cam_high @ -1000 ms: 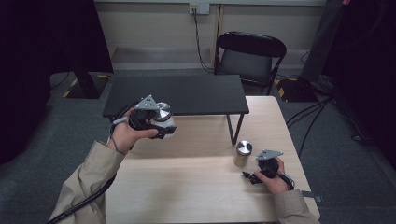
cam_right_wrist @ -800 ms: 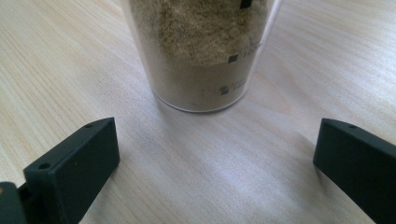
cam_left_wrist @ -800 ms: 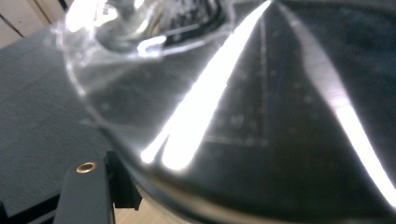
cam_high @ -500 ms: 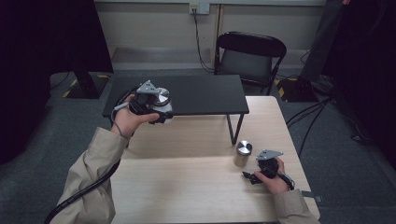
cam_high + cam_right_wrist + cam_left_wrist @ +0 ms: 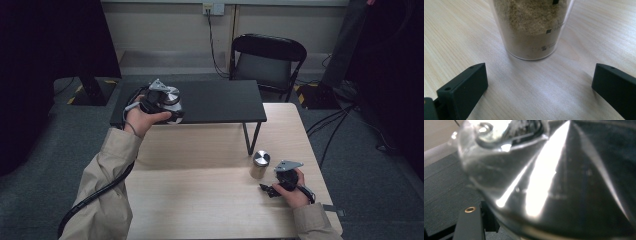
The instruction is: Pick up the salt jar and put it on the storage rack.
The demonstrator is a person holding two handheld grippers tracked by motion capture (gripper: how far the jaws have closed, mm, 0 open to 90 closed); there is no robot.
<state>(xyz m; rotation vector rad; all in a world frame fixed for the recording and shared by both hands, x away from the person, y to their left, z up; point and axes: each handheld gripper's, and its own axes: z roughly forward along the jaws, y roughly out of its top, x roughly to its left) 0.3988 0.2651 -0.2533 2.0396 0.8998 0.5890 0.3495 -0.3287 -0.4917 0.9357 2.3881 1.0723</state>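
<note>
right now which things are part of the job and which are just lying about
In the job:
- left gripper, shut on the shiny jar over the black shelf
- right gripper, open, near the spice jar
- wooden table

Lying about:
- chair
- floor cables

The high view looked down from above the wooden table (image 5: 200,200). The right gripper view sat low and close to the jar (image 5: 531,27), which the high view shared (image 5: 259,165).
</note>
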